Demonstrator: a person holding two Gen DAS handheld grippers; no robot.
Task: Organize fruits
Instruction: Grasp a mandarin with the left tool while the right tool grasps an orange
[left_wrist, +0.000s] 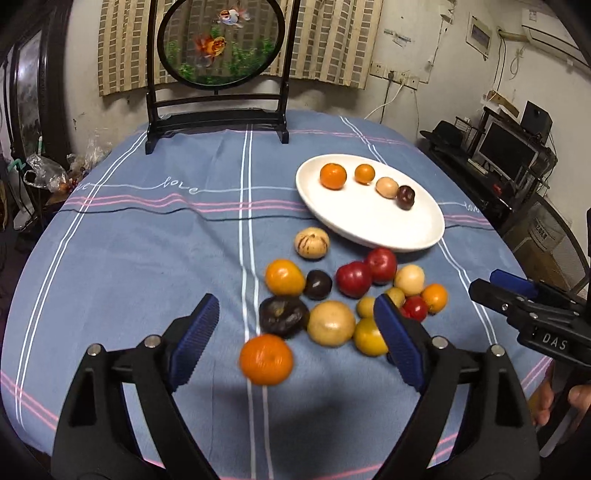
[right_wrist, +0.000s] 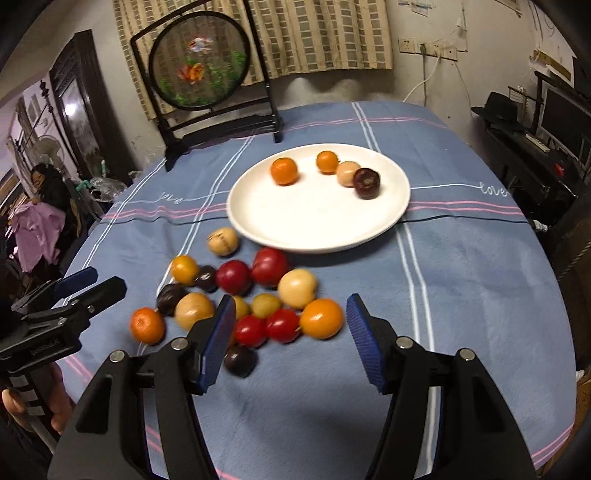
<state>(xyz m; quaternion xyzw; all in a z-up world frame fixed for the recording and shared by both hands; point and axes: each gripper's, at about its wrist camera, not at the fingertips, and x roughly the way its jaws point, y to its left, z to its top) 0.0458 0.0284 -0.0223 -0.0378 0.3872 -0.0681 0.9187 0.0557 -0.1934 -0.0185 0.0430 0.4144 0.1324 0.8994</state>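
Both my grippers hover with nothing between their fingers: left gripper wide over the orange, right gripper half-wide. Fruits crowd the counter just before the plate. I'd straddle that lone orange squarely, squeezing gently.

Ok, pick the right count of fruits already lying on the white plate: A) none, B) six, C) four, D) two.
C: the white plate holds four, namely a larger orange fruit, a smaller orange fruit, a pale tan fruit and a dark purple fruit; the remaining fruit lies on the blue cloth.
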